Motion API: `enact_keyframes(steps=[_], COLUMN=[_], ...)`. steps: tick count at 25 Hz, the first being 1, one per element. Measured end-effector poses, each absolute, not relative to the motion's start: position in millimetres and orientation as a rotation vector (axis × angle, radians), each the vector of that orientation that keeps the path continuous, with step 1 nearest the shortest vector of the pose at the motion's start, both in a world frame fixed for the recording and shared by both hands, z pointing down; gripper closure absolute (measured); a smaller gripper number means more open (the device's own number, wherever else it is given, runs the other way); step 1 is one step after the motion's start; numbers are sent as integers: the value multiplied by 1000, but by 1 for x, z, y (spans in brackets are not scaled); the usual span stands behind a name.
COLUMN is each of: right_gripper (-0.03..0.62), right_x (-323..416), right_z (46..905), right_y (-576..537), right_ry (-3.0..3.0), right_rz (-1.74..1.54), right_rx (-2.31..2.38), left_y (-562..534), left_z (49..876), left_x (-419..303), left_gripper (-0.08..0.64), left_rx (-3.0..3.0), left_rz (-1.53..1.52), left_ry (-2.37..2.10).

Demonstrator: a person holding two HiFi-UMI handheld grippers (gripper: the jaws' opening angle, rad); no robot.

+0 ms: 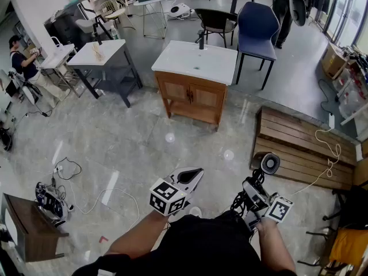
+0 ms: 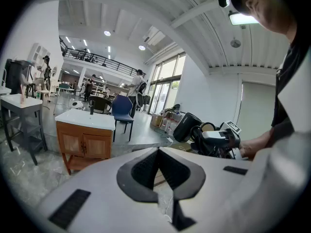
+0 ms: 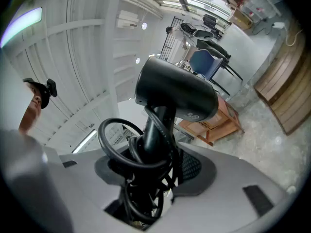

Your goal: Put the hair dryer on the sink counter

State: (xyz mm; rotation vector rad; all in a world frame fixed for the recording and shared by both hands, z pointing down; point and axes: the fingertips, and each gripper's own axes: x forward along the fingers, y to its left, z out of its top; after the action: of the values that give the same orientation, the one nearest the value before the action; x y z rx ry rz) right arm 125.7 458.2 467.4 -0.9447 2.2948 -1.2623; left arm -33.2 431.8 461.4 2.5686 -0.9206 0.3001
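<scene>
My right gripper [image 1: 256, 190] is shut on the handle of a black hair dryer [image 1: 268, 164], which stands upright with its cord coiled around the handle. In the right gripper view the hair dryer [image 3: 177, 93] fills the middle, above the right gripper [image 3: 155, 166]. My left gripper [image 1: 191, 179] is shut on nothing and points toward the sink counter [image 1: 187, 59], a white top with a black faucet [image 1: 200, 38] on a wooden cabinet, some way ahead across the floor. The left gripper view shows the left gripper [image 2: 158, 171], the sink counter [image 2: 80, 119] and the hair dryer [image 2: 187, 126].
A slatted wooden platform [image 1: 299, 148] lies on the floor at the right. Behind the counter stand a blue chair [image 1: 257, 25] and a black chair [image 1: 217, 20]. A grey table [image 1: 106, 56] is left of it. Cables [image 1: 69, 168] trail at lower left. People stand at the back and far left.
</scene>
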Motion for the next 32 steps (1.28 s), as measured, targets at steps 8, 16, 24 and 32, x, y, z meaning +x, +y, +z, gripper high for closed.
enact_keyframes(steps=[8, 16, 24, 32], right_gripper=[370, 370, 370, 370], right_x=[127, 127, 122, 108], right_z=[472, 469, 463, 461], right_y=[462, 459, 451, 443], right_ry=[2292, 2290, 2272, 2288], right_rz=[-1253, -1226, -1215, -1228], right_rx=[-976, -990, -974, -945], left_y=[435, 431, 430, 423], left_z=[461, 462, 464, 467], left_x=[-32, -37, -51, -60], left_gripper=[560, 560, 560, 560], left_rx=[2585, 2579, 2565, 2562], left_rz=[299, 291, 283, 281], left_ry=[-908, -906, -916, -913])
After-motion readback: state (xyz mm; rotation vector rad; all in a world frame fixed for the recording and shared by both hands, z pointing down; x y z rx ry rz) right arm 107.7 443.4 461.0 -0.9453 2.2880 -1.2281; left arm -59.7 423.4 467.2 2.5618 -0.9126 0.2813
